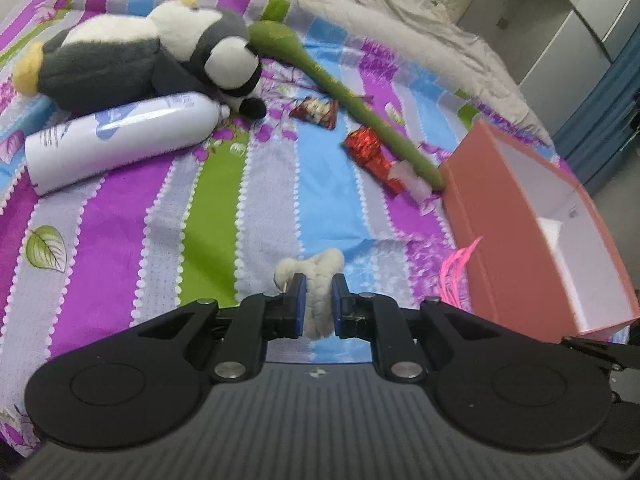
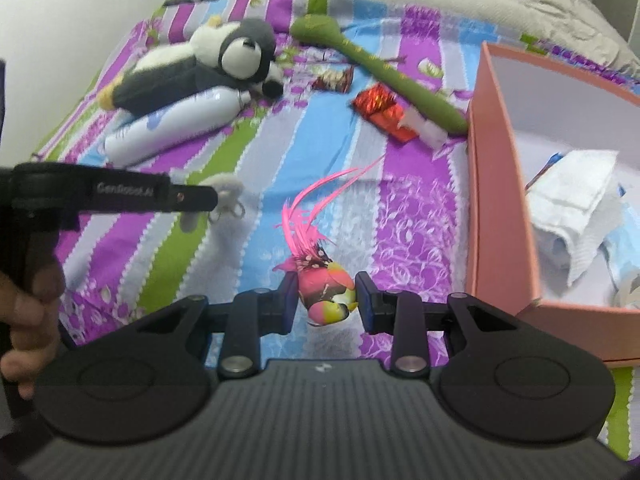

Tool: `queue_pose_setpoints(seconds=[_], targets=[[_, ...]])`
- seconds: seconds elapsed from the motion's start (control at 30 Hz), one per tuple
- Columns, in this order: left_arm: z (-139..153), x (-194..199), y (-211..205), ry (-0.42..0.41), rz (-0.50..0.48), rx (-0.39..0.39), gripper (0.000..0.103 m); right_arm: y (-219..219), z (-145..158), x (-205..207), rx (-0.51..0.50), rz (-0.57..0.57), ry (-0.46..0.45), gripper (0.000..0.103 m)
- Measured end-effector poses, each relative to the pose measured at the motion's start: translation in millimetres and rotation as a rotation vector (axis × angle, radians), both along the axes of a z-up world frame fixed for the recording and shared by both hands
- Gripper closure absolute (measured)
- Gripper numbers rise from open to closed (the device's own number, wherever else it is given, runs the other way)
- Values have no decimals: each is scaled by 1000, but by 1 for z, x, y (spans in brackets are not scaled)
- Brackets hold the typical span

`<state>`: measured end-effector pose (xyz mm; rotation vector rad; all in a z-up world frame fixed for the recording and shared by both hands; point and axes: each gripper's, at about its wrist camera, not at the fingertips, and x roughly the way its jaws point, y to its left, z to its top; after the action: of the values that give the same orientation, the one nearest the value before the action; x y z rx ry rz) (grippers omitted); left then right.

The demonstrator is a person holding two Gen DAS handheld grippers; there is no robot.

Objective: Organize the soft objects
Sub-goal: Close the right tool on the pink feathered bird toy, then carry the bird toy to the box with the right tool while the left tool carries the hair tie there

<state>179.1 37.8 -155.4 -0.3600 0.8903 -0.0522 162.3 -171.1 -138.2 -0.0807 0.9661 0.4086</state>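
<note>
Step in hand: we judge that we are carrying two small soft toys toward the pink box (image 2: 500, 200), which lies at the right on the striped bedspread (image 1: 104, 240).
Left gripper (image 1: 319, 304): we hold it clamped tight on a white fluffy toy (image 1: 316, 280); the blue pads squeeze its middle and its lumpy top sticks out past the fingertips.
Right gripper (image 2: 326, 296): we hold it partly closed on a pink bird toy (image 2: 326, 292), both pads pressing its body, with the long pink feathers (image 2: 316, 208) trailing up and away from us.
Where the box stands: its open top faces us in the right wrist view, a folded white cloth (image 2: 576, 208) already inside; the near wall is just beside the right gripper.
How to do it well: we think the bird should go over the near wall first, since it is closest, feathers kept from catching on the rim.
Then: we bring the white toy across, passing above the bird's place and not through it, so that the two grippers do not meet.
Release: we open only once each toy is well inside the walls.
Left out for now: the penguin plush (image 1: 132, 56), the green plush stem (image 1: 340, 92), the white bottle (image 1: 120, 140) and the red wrappers (image 1: 372, 156) lie farther up the bed.
</note>
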Motion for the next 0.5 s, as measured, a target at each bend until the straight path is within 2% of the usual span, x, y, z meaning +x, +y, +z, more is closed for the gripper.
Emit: queue_pose_setpoints(seconds=[0.23,0.4,0.5], targets=[[34,-11,-9,-40,-30,-11,87,-5,34,-2,55,-37,-59,69],[52,-21,-9,-68,-37,-28,87,-2,55,-7,27,-50,-138,69],[55,-26,-9,-74,-42,-32,87,-4,62,-8,52,-56,-145,69]])
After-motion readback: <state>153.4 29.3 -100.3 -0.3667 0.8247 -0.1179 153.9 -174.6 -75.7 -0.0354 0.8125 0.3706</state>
